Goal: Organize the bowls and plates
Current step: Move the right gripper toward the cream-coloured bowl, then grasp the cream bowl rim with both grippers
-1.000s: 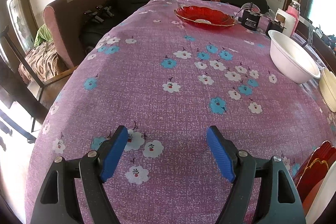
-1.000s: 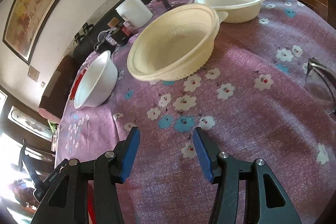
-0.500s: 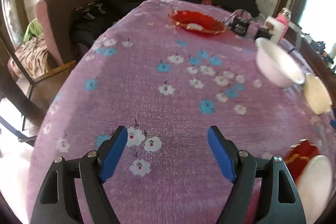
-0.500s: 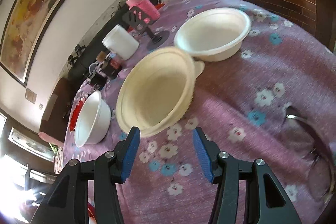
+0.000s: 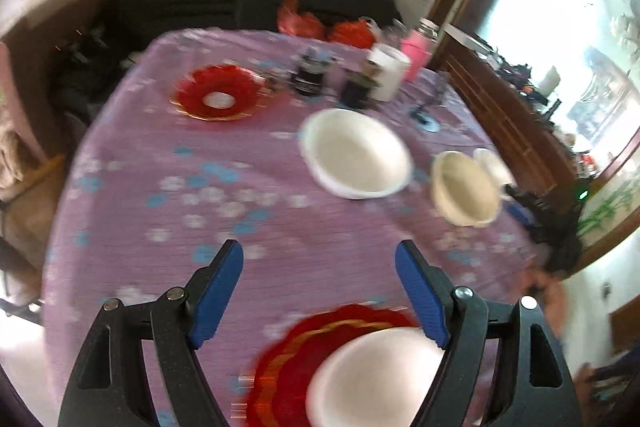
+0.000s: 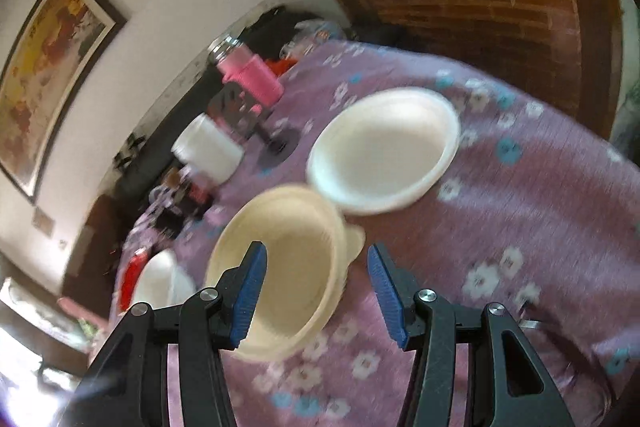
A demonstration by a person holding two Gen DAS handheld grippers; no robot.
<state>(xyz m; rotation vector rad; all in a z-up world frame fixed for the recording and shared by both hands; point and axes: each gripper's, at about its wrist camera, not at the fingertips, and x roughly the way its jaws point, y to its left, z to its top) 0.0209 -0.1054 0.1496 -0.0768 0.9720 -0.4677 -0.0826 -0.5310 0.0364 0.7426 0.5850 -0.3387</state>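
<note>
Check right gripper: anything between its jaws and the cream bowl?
Nothing visible. The right gripper is open and empty, and the cream bowl sits directly ahead, its near rim showing between the fingers. The white bowl lies beyond it, not in the path.

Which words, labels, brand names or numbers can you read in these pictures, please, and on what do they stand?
None can be read.
Dark containers: any label is blurred.
Pink bottle: no print shows.
Framed painting: no lettering shows.
Small wall plaque: too small and blurred.
</note>
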